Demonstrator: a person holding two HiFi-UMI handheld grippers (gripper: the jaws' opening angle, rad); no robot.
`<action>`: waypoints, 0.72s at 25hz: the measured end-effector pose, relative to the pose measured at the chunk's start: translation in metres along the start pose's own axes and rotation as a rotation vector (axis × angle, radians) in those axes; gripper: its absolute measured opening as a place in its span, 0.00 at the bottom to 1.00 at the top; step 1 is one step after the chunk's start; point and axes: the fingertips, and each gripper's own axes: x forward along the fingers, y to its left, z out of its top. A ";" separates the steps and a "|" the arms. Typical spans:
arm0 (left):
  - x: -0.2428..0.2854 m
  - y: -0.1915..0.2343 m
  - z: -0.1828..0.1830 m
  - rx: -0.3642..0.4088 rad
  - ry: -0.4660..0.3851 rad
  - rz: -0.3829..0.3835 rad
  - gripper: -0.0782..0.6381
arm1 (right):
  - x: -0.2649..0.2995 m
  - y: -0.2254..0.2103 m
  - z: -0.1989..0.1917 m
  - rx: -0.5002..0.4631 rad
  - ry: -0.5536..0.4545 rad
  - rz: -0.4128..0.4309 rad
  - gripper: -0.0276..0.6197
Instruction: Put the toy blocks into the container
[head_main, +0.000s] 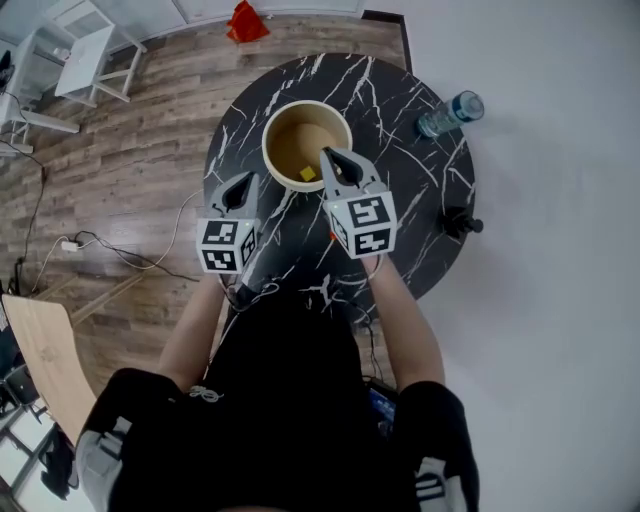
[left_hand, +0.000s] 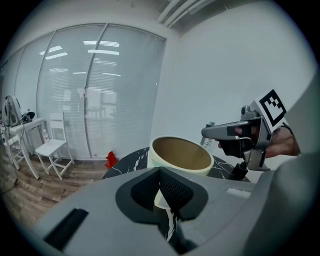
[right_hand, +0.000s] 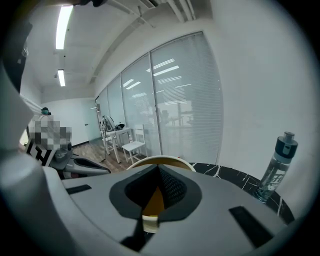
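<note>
— What's nearest the person, standing at six o'clock of the table (head_main: 420, 260)?

— The two claws. The left gripper (head_main: 247, 181) hangs over the table's edge at about eight o'clock of the container (head_main: 276, 118), apart from it. Its jaws are brought together at the tips, with nothing between them.

— And the other?

— The right gripper (head_main: 329, 152) reaches over the container's rim at about five o'clock. Its jaws are together at the tips too, and it carries nothing.

— Where's the toy?

— One yellow block (head_main: 307, 174) lies on the container's floor, toward its six o'clock side, just left of the right claw's tips. I see no other block on the black marbled top.

— Where does the container stand?

— Upright, a bit toward eleven o'clock from the table's middle.

— Further out?

— A small black object (head_main: 460, 222) near the rim at four o'clock, and a water bottle (head_main: 450, 113) near the rim at two, both well apart from the container. Beyond the table at eleven, a red object (head_main: 247, 22) on the wooden floor; further off at ten, white chairs (head_main: 88, 50).
</note>
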 end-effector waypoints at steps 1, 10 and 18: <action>-0.001 -0.003 0.000 0.007 0.000 -0.002 0.11 | -0.004 0.000 0.001 0.000 -0.014 -0.003 0.04; -0.012 -0.029 -0.008 0.059 0.022 -0.016 0.11 | -0.034 -0.006 -0.008 0.031 -0.063 -0.016 0.04; -0.017 -0.059 -0.003 0.133 0.016 -0.040 0.11 | -0.064 -0.017 -0.014 0.046 -0.104 -0.043 0.04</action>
